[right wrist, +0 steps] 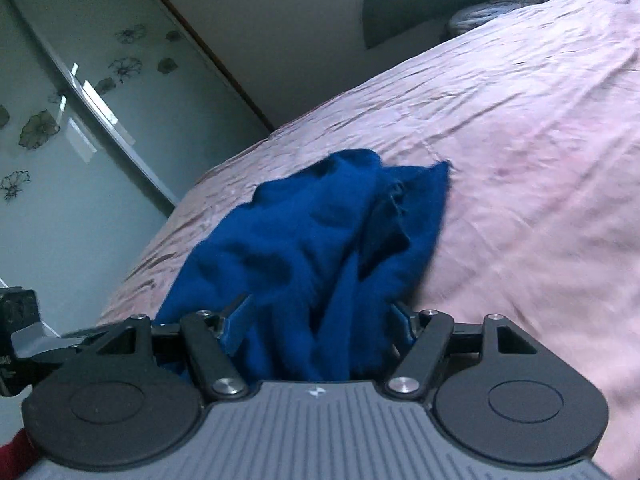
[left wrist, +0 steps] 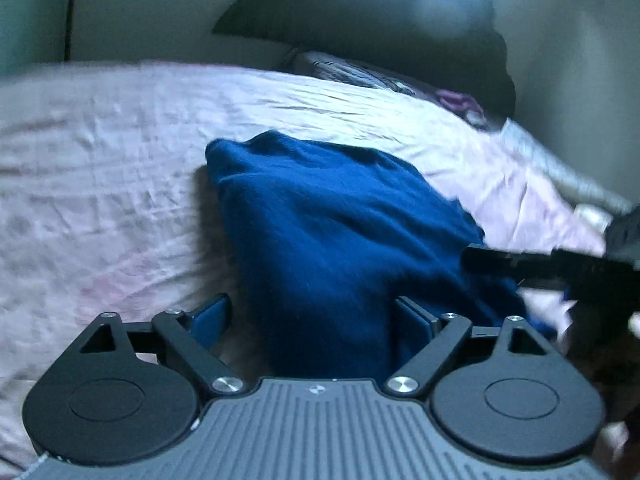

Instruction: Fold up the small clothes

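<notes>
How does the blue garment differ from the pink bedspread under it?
Colour: the blue garment is deep blue, while the pink bedspread is pale pink.
Extent: the blue garment is a small heap, and the pink bedspread reaches far wider on every side.
Lie: the blue garment is bunched in thick folds, whereas the pink bedspread lies spread out with fine creases.
Shared: both are soft cloth.

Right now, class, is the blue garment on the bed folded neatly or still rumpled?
Rumpled. The blue garment lies bunched in uneven ridges on the pink bedspread, with one ragged corner sticking up; no flat, squared fold shows in either view.

The garment (left wrist: 320, 232) lies on the bed (left wrist: 100, 160), pillows (left wrist: 348, 72) behind.
</notes>
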The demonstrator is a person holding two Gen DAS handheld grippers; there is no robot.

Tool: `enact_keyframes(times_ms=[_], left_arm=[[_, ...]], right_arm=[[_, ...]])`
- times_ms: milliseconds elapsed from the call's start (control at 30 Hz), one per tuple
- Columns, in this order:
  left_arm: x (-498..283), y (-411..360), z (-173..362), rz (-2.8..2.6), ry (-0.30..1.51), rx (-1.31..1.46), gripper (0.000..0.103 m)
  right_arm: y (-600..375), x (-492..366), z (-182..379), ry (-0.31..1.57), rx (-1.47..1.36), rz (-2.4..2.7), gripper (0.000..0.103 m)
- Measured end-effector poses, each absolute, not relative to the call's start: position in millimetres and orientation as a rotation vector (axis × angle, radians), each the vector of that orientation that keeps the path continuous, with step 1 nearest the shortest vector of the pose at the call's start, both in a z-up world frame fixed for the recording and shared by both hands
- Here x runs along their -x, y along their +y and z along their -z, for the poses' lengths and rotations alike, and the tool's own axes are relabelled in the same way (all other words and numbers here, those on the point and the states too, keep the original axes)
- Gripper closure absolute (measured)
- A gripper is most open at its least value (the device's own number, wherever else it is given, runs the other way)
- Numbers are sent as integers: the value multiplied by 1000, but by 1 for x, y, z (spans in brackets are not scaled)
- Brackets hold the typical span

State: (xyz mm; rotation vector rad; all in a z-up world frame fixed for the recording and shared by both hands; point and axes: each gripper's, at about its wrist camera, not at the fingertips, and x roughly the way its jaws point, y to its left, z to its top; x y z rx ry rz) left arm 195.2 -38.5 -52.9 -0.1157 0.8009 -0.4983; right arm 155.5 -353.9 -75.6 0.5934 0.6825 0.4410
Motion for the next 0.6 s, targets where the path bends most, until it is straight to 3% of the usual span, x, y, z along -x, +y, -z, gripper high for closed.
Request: enact_keyframes(times_ms=[167, 200, 300, 333, 600], left_arm=[[-208, -38, 59, 498, 810, 198, 11], [-205, -42, 58, 493, 798, 165, 17], [-197, -51, 59, 497, 770, 81, 33], [-196, -52, 58, 501, 768, 77, 39], [-192, -46, 45, 492, 760, 82, 64]], right_arm=[[-344, -171, 83, 663, -614, -468, 34], [-342, -168, 81, 660, -595, -463, 35], [-339, -166, 81, 672, -571, -440, 65], [-341, -166, 83, 677, -592, -446, 70], [-336, -169, 77, 657, -639, -446, 78]])
